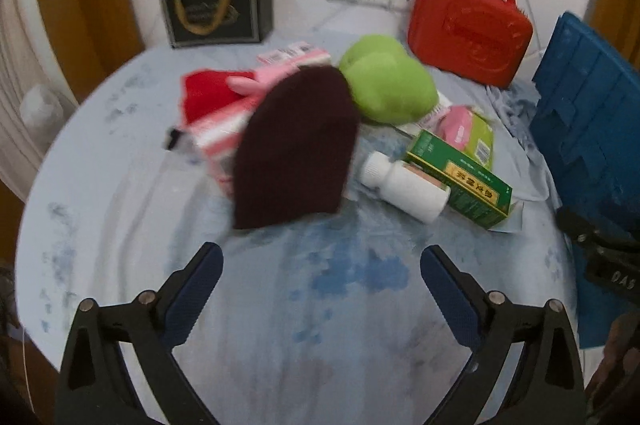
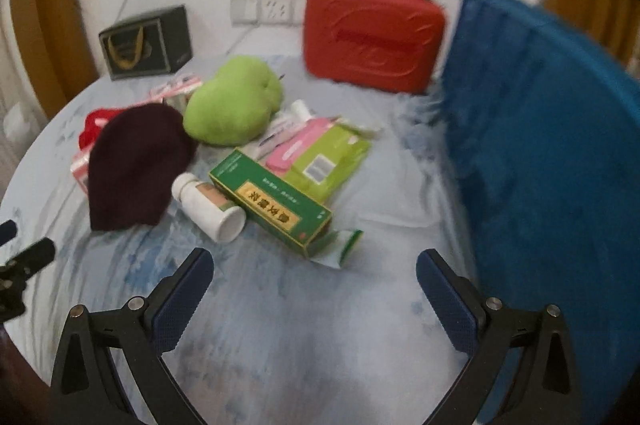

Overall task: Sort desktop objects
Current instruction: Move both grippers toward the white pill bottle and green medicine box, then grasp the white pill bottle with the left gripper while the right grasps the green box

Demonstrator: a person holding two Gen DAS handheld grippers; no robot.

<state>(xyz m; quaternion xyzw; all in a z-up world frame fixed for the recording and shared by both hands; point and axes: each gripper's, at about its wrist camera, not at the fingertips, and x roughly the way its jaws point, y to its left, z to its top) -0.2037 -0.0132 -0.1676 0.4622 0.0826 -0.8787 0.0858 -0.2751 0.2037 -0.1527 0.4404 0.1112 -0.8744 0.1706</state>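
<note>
A pile lies on the pale blue cloth: a dark maroon knit hat [image 1: 296, 149] [image 2: 136, 165], a green plush [image 1: 388, 85] [image 2: 232, 101], a white pill bottle [image 1: 404, 191] [image 2: 208, 209], a green medicine box [image 1: 464, 181] [image 2: 272, 201], a green wipes pack [image 2: 328, 161], pink packs [image 2: 296, 145] and a red cloth [image 1: 208, 93]. My left gripper [image 1: 322, 265] is open and empty, just short of the hat. My right gripper [image 2: 316, 269] is open and empty, just short of the green box.
A red carry case [image 1: 472, 29] [image 2: 372, 33] stands at the back by the wall. A blue bin [image 1: 592, 129] [image 2: 552, 185] stands at the right. A dark gift bag [image 1: 216, 9] [image 2: 148, 43] stands at the back left. The round table edge [image 1: 48, 161] curves on the left.
</note>
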